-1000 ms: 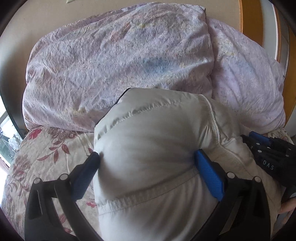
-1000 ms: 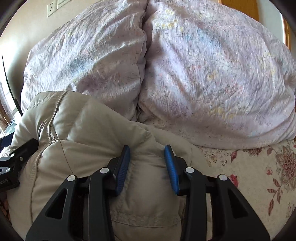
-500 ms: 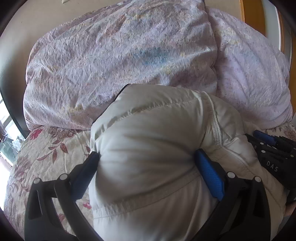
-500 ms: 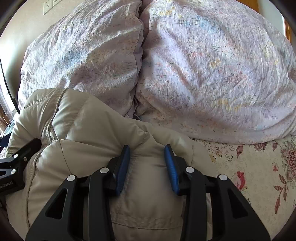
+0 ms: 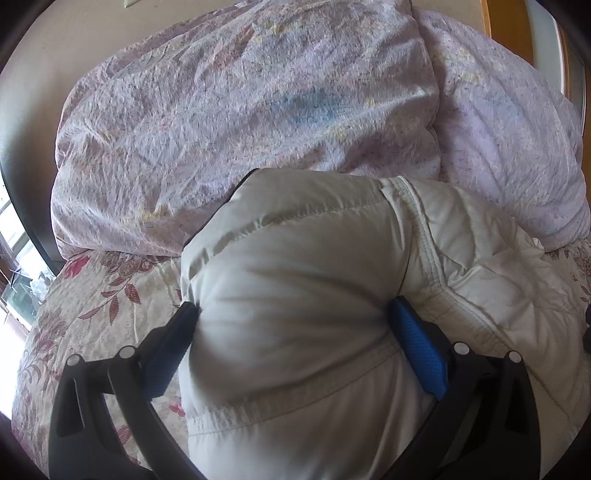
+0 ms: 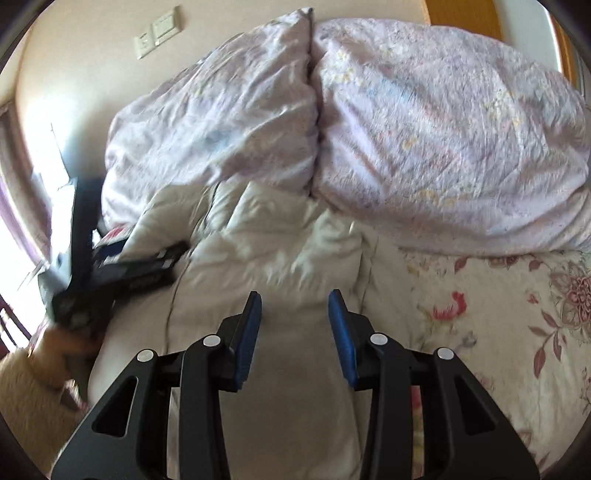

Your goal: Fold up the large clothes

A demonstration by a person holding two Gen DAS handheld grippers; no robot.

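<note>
A puffy cream jacket [image 5: 295, 258] lies bunched on the bed against the pillows. My left gripper [image 5: 291, 308] is shut on a thick folded bundle of it, both blue pads pressing into the sides. In the right wrist view the jacket [image 6: 280, 251] spreads out flatter in front of my right gripper [image 6: 293, 295]. That gripper stands partly open just short of it, and its pads press on nothing. The left gripper [image 6: 122, 269] shows blurred at the left of that view, held by a hand [image 6: 70, 343] in a fuzzy sleeve.
Two lilac pillows [image 6: 443, 147] are piled against the wall right behind the jacket. The floral bedsheet [image 6: 498, 314] lies bare to the right, and the sheet [image 5: 99, 295] also shows to the left. A wall switch [image 6: 159, 35] sits above, and a bright window is at the far left.
My right gripper has pulled back off the jacket, which was bulging between its fingers before. It has almost left the left wrist view. The left gripper keeps its grip in place.
</note>
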